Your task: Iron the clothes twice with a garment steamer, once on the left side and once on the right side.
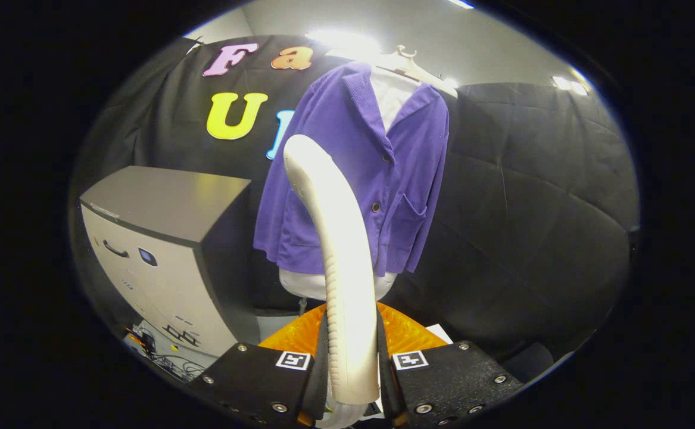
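A purple buttoned shirt (359,173) hangs on a white mannequin torso (299,285) beyond the fingers, its collar open and a chest pocket on one side. My gripper (352,372) is shut on the white garment steamer (335,250) by its handle, both black fingers (264,381) pressing its sides. The steamer rises upright from between the fingers and its curved head stands in front of the shirt's front panel. I cannot tell whether the head touches the cloth.
A grey cabinet (162,238) with a handle and small panel stands beside the mannequin, cables (162,357) lying at its foot. An orange base (404,333) lies just ahead of the fingers under the mannequin. Black padded cloth walls the booth behind.
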The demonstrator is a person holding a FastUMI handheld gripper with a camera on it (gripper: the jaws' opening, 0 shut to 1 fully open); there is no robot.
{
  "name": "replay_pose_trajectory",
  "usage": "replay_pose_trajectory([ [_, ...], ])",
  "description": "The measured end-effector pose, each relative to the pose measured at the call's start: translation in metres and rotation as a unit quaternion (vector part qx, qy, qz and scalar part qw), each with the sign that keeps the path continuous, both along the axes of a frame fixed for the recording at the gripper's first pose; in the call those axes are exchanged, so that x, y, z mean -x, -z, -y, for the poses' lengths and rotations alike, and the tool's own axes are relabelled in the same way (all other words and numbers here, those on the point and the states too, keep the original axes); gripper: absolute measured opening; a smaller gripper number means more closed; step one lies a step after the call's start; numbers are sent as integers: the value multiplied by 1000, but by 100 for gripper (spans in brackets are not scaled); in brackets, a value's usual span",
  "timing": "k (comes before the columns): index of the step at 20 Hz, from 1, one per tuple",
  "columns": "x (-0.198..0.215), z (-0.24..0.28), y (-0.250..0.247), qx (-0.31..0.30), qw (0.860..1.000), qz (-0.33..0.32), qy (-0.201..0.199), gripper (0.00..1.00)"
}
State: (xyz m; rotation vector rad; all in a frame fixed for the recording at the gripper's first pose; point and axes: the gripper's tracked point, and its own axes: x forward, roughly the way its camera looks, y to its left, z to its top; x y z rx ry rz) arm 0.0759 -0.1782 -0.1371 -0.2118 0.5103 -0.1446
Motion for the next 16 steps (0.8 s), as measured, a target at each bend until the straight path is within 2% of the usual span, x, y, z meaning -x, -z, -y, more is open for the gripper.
replay_pose_trajectory([
  [3,5,-36,-34,-20,999,36,-14,36],
  [6,12,-79,-59,-64,996,57,-22,36],
  [9,21,-111,-89,-103,990,99,-12,36],
  [11,26,-126,-108,-106,986,129,-7,36],
  [16,54,-167,-122,-140,975,169,-31,36],
])
